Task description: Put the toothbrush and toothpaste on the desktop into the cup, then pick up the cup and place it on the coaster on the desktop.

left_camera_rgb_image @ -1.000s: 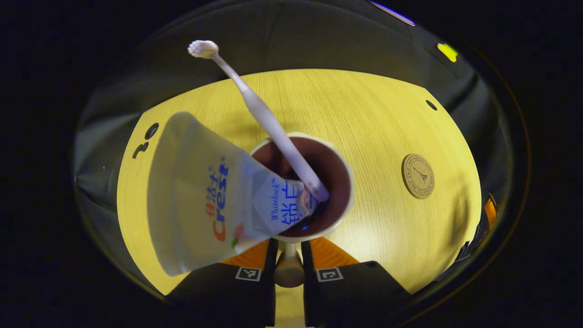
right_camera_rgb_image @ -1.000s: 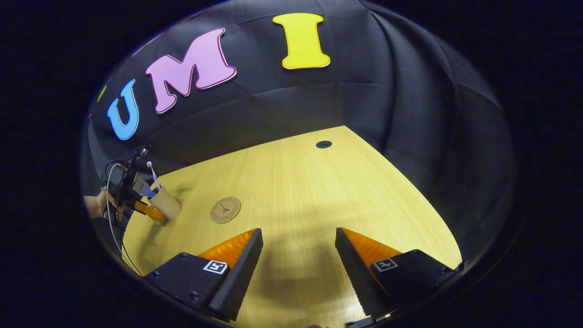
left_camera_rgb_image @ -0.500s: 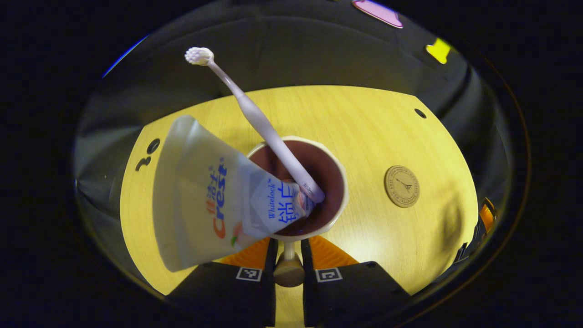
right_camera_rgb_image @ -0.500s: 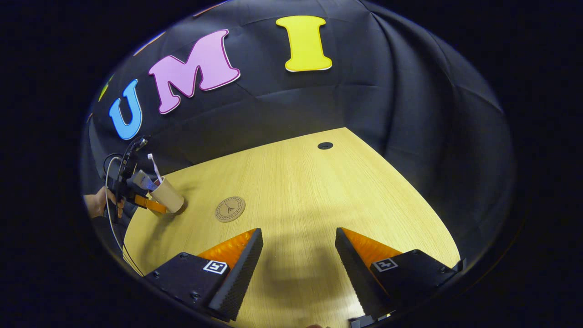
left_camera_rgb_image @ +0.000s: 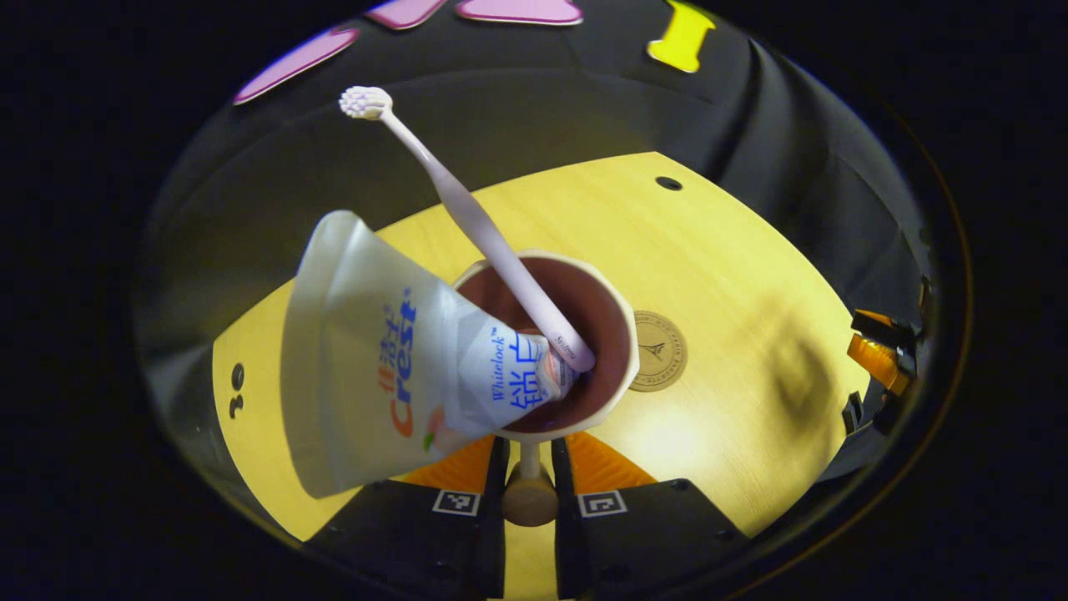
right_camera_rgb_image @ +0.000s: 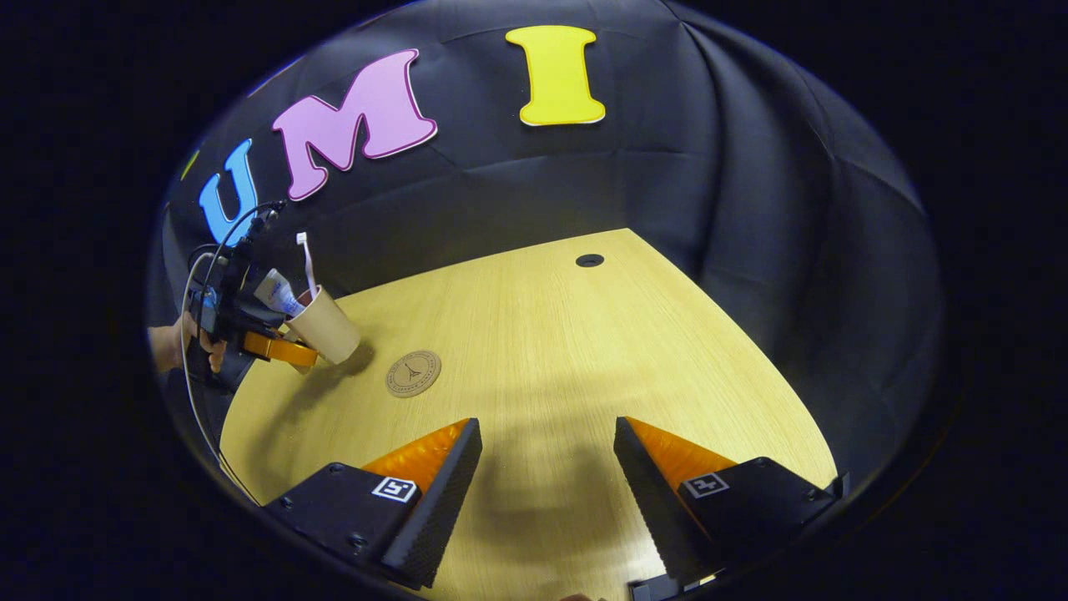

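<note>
A beige cup (left_camera_rgb_image: 605,317) with a brown inside holds a white toothbrush (left_camera_rgb_image: 476,221) and a white toothpaste tube (left_camera_rgb_image: 375,367), both leaning out to the left. My left gripper (left_camera_rgb_image: 527,446) is shut on the cup's handle (left_camera_rgb_image: 528,492). The round brown coaster (left_camera_rgb_image: 659,351) lies just right of the cup's rim. In the right gripper view the cup (right_camera_rgb_image: 329,330) hangs tilted, slightly above the desktop and left of the coaster (right_camera_rgb_image: 413,373). There the left gripper (right_camera_rgb_image: 275,346) grips it from the left. My right gripper (right_camera_rgb_image: 546,434) is open over bare wood.
The wooden desktop (right_camera_rgb_image: 584,351) has a cable hole (right_camera_rgb_image: 589,260) near its far edge, with the black cloth wall behind. A hand (right_camera_rgb_image: 171,346) holds the left gripper at the desk's left edge. The right gripper (left_camera_rgb_image: 880,355) sits far right in the left gripper view.
The left gripper has carried the cup, with toothbrush and toothpaste inside, up and toward the coaster, which now lies right beside the rim. The right gripper has stayed put and open.
</note>
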Available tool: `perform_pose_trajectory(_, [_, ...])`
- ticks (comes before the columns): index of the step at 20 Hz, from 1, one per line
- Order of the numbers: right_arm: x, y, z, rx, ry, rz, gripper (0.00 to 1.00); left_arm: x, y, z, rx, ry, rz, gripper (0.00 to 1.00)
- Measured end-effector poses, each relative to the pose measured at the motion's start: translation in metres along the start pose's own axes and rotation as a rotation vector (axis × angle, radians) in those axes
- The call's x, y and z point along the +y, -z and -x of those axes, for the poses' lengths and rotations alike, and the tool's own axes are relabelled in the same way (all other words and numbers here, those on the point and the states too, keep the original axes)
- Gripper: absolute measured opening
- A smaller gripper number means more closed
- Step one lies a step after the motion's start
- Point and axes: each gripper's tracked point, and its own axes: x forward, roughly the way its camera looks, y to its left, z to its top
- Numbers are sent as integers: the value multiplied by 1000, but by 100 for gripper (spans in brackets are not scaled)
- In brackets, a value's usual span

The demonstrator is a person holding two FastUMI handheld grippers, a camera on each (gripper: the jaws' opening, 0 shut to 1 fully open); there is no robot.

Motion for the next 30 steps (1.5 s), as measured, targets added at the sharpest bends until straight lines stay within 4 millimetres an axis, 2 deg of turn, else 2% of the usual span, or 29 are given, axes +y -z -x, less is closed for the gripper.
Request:
perform_pose_trajectory(5, [-5, 6, 3, 15, 5, -6, 98, -43, -12, -22, 26, 67, -85, 28])
perform_pose_trajectory(9, [-7, 5, 9, 6, 1, 2, 98, -67, -15, -39, 48, 93, -144, 28])
perform_pose_trajectory(10, [-8, 5, 10, 5, 3, 4, 98, -73, -15, -43, 53, 101, -152, 33])
perform_pose_trajectory(11, [-8, 7, 12, 7, 3, 4, 98, -79, -14, -47, 59, 108, -158, 28])
perform_pose_trajectory(12, [-9, 9, 14, 10, 2, 4, 98, -82, -14, -52, 67, 111, -163, 33])
perform_pose_trajectory(13, [-9, 11, 15, 14, 1, 6, 98, -84, -15, -56, 74, 105, -170, 28])
perform_pose_trajectory(16, [-9, 19, 19, 28, -7, 15, 98, -90, -17, -60, 91, 84, -164, 28])
perform_pose_trajectory(20, [-8, 24, 23, 30, -13, 19, 98, -82, -26, -60, 91, 80, -126, 34])
perform_pose_trajectory(21, [-6, 25, 23, 33, -17, 13, 98, -82, -28, -58, 86, 77, -117, 27])
perform_pose_trajectory(25, [2, 21, 27, 21, -31, 2, 98, -86, -28, -41, 51, 75, -68, 70])
perform_pose_trajectory(28, [8, 14, 31, 0, -36, 21, 98, -79, -35, -12, -57, 44, 15, 100])
perform_pose_trajectory(30, [14, 9, 36, -14, -41, 33, 98, -71, -34, 15, -133, 14, 78, 99])
